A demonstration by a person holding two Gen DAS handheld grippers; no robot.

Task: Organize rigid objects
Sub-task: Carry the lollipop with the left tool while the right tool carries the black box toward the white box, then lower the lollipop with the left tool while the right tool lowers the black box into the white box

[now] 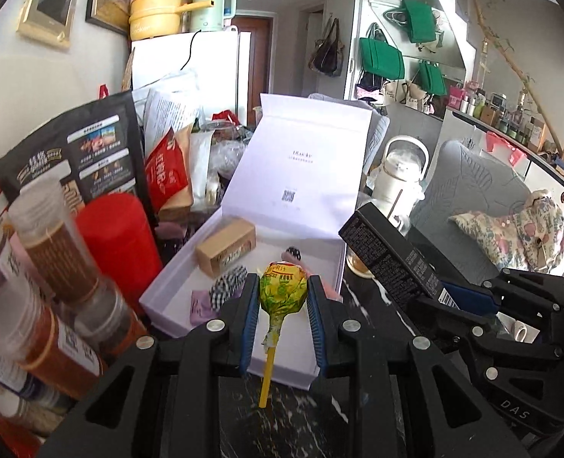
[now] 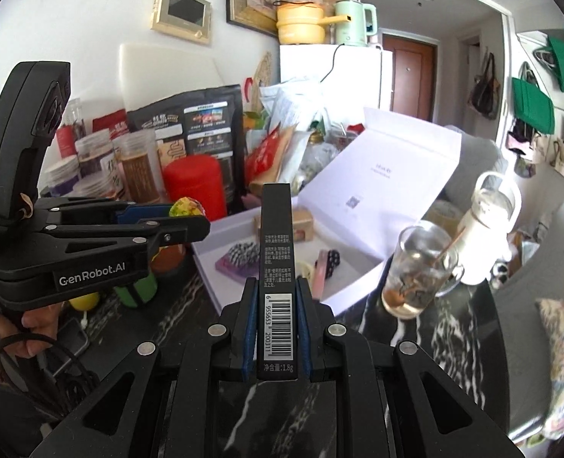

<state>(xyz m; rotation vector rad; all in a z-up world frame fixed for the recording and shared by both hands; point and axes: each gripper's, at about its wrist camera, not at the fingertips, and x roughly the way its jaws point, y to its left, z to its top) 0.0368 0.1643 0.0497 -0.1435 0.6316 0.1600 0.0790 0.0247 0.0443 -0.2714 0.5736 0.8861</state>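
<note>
Left gripper [image 1: 283, 297] clenched on lollipop [image 1: 283, 287], lower centre of left wrist view, yellow stick pointing down, head over near edge of open white box [image 1: 175, 286]. Right gripper [image 2: 275, 318] grasping slim black carton [image 2: 277, 244], barcode end between its pads, centre of right wrist view, far end over box. Small kraft box [image 1: 226, 246], checked clip [image 1: 228, 284] inside white box. Glass cup [image 2: 421, 267] on dark marbled bench [image 2: 453, 328], right of white box.
</note>
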